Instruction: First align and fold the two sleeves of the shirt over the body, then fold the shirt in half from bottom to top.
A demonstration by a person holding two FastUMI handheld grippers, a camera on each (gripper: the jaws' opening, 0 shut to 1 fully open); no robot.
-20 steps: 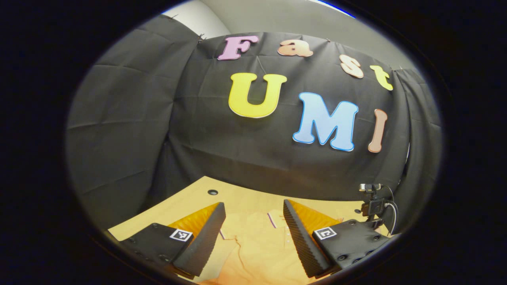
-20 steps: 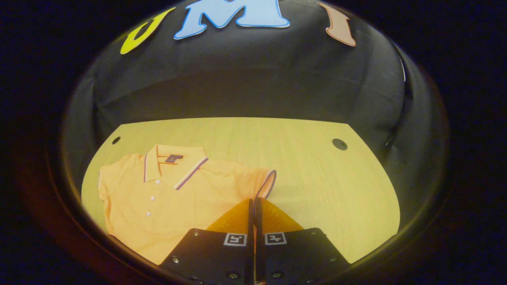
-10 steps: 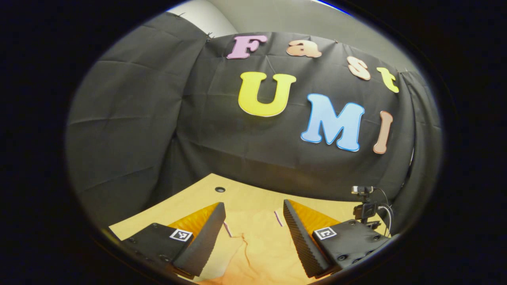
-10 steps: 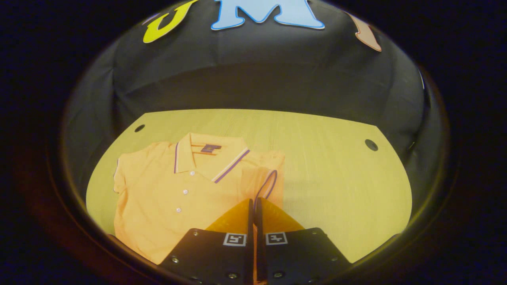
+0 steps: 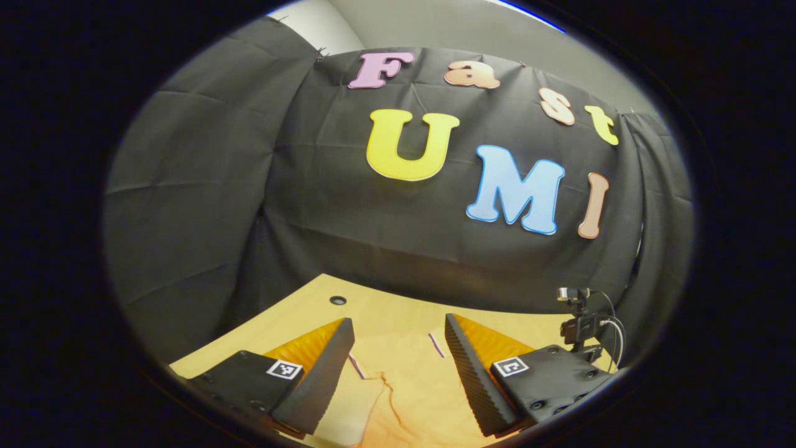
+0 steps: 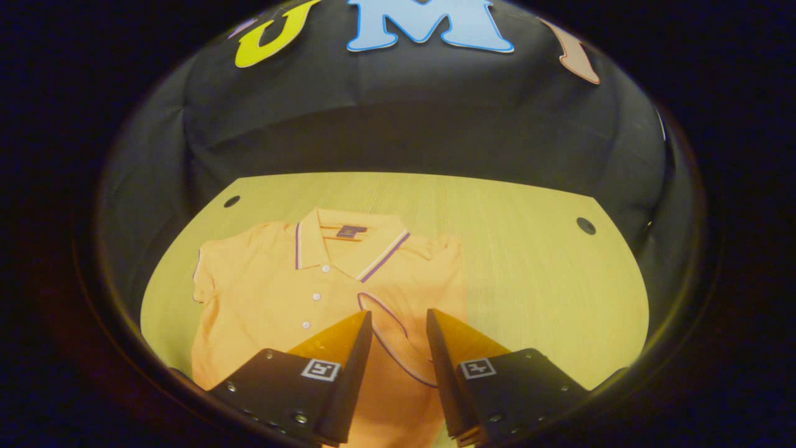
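Jaws, right gripper (image 6: 398, 323): parted, released, nothing between the fingers; poised over the folded-in sleeve (image 6: 398, 339).
Jaws, left gripper (image 5: 398, 336): spread wide, holding nothing; orange cloth visible in the gap below.
Polo shirt (image 6: 280, 298): orange, flat on the wooden table (image 6: 528, 280), front up, collar (image 6: 348, 249) toward the far wall, placket buttons visible.
Sleeve nearest right gripper: laid over the shirt body, purple-and-white cuff trim curving between the fingers.
Other sleeve (image 6: 205, 280): out flat at the far side of the shirt, not folded.
Right gripper view: whole upper shirt, two round holes in the tabletop, bare table beside the shirt.
Left gripper view: small patch of shirt (image 5: 404, 398) with a crease and bits of trim; small camera on a stand (image 5: 581, 320) with cables at the table's far edge; one tabletop hole (image 5: 337, 300).
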